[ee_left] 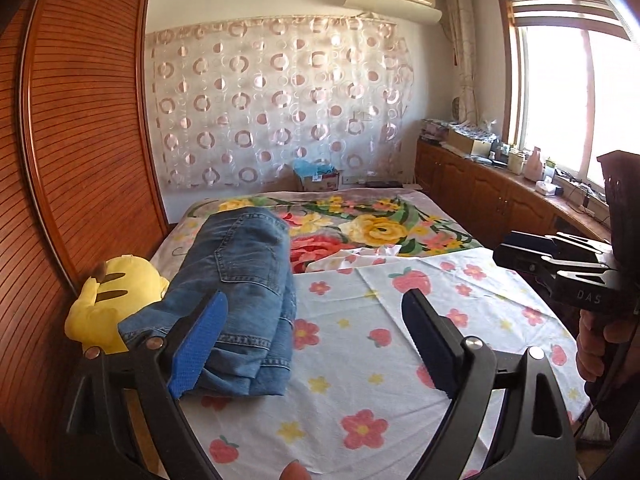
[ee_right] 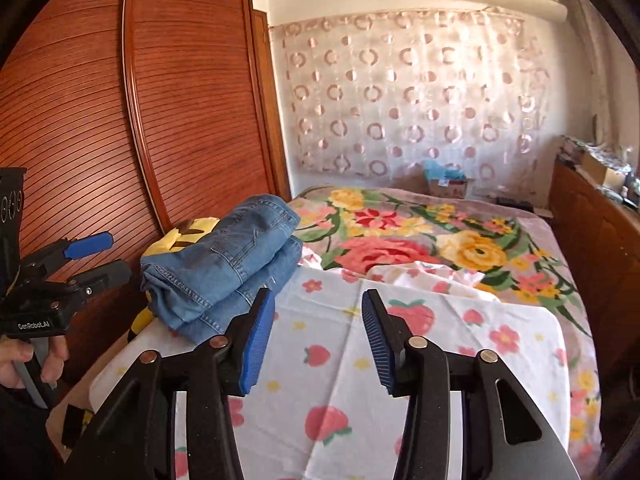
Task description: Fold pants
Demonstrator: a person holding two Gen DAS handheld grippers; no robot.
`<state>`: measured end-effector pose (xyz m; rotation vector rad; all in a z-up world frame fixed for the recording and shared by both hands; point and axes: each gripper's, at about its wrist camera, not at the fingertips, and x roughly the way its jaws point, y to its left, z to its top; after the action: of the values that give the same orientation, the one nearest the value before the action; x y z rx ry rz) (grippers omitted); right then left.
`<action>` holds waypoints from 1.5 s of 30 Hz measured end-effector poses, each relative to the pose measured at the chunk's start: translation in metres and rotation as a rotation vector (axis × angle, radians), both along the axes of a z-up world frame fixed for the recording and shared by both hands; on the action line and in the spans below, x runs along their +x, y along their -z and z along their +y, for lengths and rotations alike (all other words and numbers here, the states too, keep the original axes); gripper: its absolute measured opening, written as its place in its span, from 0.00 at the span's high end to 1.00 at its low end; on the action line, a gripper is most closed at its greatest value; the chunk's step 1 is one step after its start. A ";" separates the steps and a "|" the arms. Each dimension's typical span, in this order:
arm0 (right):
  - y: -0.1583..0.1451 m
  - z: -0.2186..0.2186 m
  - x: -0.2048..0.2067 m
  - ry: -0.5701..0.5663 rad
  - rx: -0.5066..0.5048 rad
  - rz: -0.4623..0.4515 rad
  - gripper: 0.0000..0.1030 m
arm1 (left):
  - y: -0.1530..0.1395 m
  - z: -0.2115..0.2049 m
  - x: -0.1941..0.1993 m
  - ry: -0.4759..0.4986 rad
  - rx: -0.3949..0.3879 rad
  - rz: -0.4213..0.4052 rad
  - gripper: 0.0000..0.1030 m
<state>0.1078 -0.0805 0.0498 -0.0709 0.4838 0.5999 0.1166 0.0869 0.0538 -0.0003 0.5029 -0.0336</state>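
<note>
1. Bedroom setting: folded jeans lie on the strawberry-print sheet, partly over a yellow plush toy.
2. Handling: denim looks heavy, limp, non-slippery; grip the stacked hem edges.
3. Left gripper: spread, empty, jeans just left of it.
4. Right gripper: parted, empty, jeans to its left.

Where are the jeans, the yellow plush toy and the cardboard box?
jeans (ee_left: 244,280), left wrist view, on the back pocket.
yellow plush toy (ee_left: 120,280), left wrist view, on its head.
cardboard box (ee_left: 320,179), left wrist view, on its front.
</note>
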 end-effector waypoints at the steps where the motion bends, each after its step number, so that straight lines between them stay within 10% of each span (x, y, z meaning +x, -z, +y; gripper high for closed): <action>1: 0.002 0.001 -0.002 0.003 0.001 0.001 0.50 | 0.001 -0.005 -0.003 0.002 0.000 0.003 0.13; 30: -0.032 -0.036 -0.170 0.195 0.048 -0.158 0.38 | -0.025 -0.072 -0.088 0.005 0.014 -0.066 0.13; 45: -0.022 -0.041 -0.165 0.227 0.044 -0.153 0.38 | -0.028 -0.065 -0.100 -0.015 0.005 -0.082 0.13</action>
<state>-0.0570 -0.1217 0.0714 -0.0193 0.3247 0.3793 0.0167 0.0223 0.0817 0.0023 0.4213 -0.0171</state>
